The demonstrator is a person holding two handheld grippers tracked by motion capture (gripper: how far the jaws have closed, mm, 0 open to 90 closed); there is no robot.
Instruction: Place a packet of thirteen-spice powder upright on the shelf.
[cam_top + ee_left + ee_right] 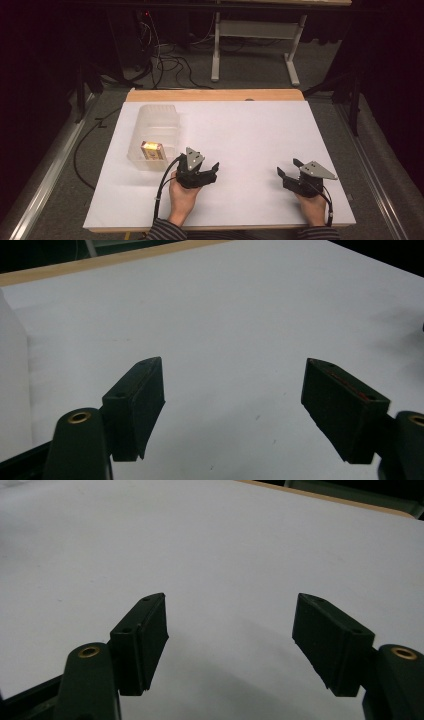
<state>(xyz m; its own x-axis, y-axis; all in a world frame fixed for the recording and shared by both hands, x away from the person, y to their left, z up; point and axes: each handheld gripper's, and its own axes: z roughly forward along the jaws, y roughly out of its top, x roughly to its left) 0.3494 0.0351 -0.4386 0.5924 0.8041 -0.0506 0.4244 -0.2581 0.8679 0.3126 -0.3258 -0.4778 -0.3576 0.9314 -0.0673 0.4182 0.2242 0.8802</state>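
A clear plastic container (152,131) stands on the left part of the white table (250,130), with a small yellow box (151,150) lying inside near its front. Just right of it, a hand holds my left gripper (208,165) low over the table, jaws open and nothing between them. In the left gripper view its jaws (235,390) frame bare white surface, and the container's wall (12,390) shows at the left edge. My right gripper (288,168) rests near the front right, also open and empty. Bare table lies between its jaws (230,625) in the right gripper view.
A wooden strip (215,95) runs along the table's far edge. Beyond it stand a white desk frame (255,35) and loose cables (170,60) on the floor. A black cable (162,190) trails from the left gripper toward the front edge.
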